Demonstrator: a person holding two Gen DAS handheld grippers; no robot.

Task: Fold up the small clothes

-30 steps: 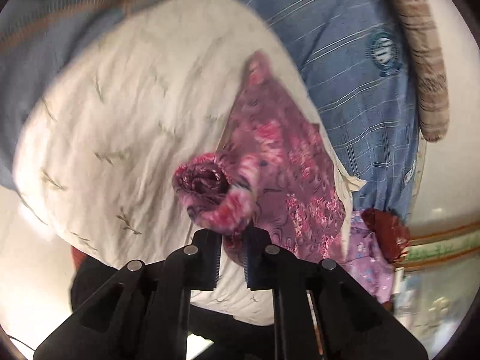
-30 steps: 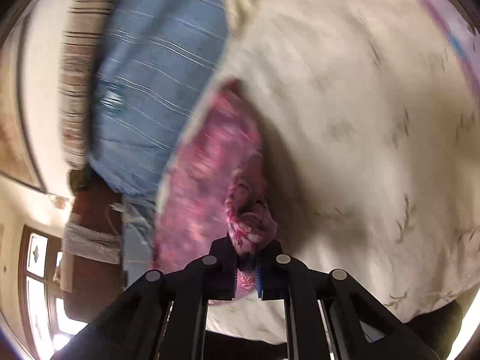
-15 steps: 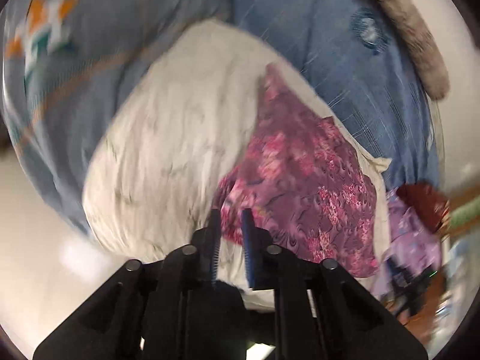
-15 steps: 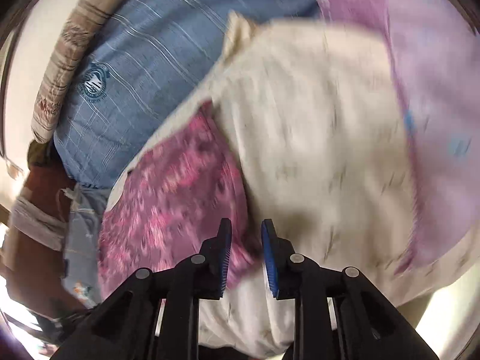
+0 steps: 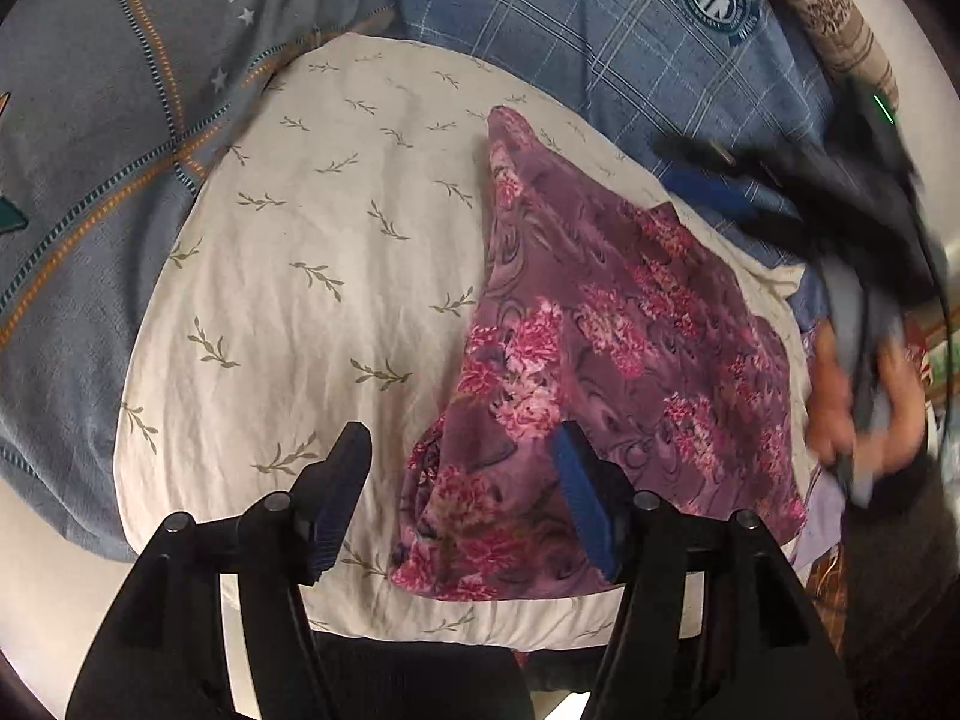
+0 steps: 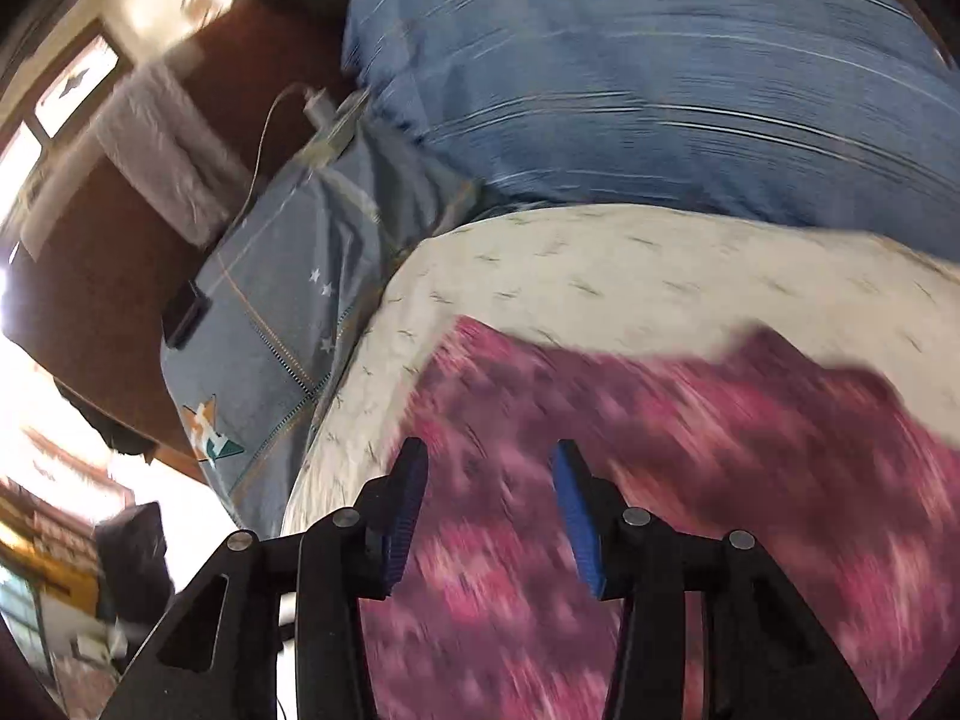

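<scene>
I am looking down on the blue bedding [image 5: 600, 60] with the cream leaf-print pillow [image 5: 300, 276] lying on it as my folding surface, and the purple floral garment [image 5: 600, 360] is resting flat on the pillow's right half, folded over so it can stay put. My left gripper [image 5: 462, 492] is hanging over the garment's near left edge with jaws apart and gripping nothing, while my right gripper [image 6: 489, 510] is sitting open above the blurred cloth. Both jaws have just been opening; a second ago each was pinching a bunched fold, now released.
</scene>
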